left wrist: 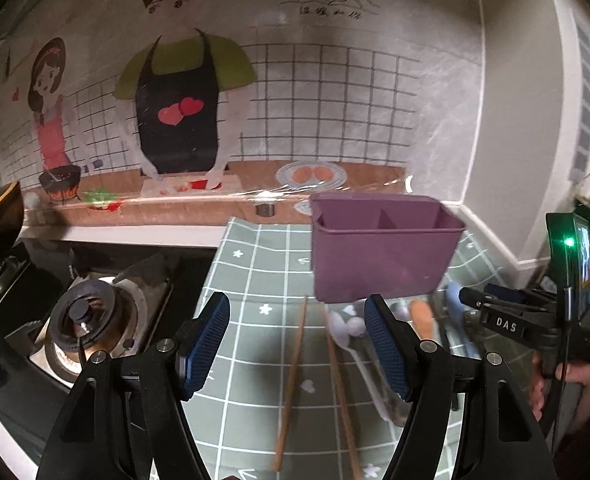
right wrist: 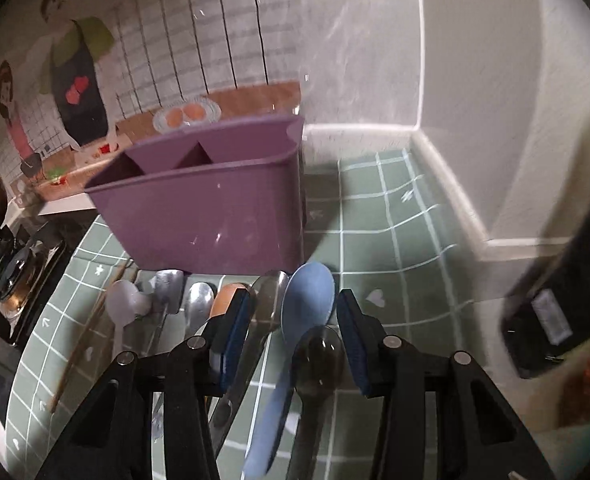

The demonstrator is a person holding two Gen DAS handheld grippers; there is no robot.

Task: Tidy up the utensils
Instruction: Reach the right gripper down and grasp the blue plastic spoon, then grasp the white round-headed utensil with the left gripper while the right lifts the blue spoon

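Left claw (left wrist: 297,344): wide open, holding nothing, above two chopsticks (left wrist: 291,380).
Right claw (right wrist: 293,332): open, holding nothing, fingers on each side of a blue spoon (right wrist: 307,300) and a dark spoon (right wrist: 319,356).
Purple box (right wrist: 211,216): stands on the tabletop (right wrist: 395,248), just behind the spoons.
White spoon (right wrist: 121,308): lies left, beside the chopsticks.

purple caddy (left wrist: 379,256) | green white-grid mat (left wrist: 255,272) | blue spoon (right wrist: 307,300) | blue-padded claw (right wrist: 293,332)

Both wrist views face the wall, low over the surface (left wrist: 255,272); right sits nearer; both share the purple caddy (left wrist: 383,248).
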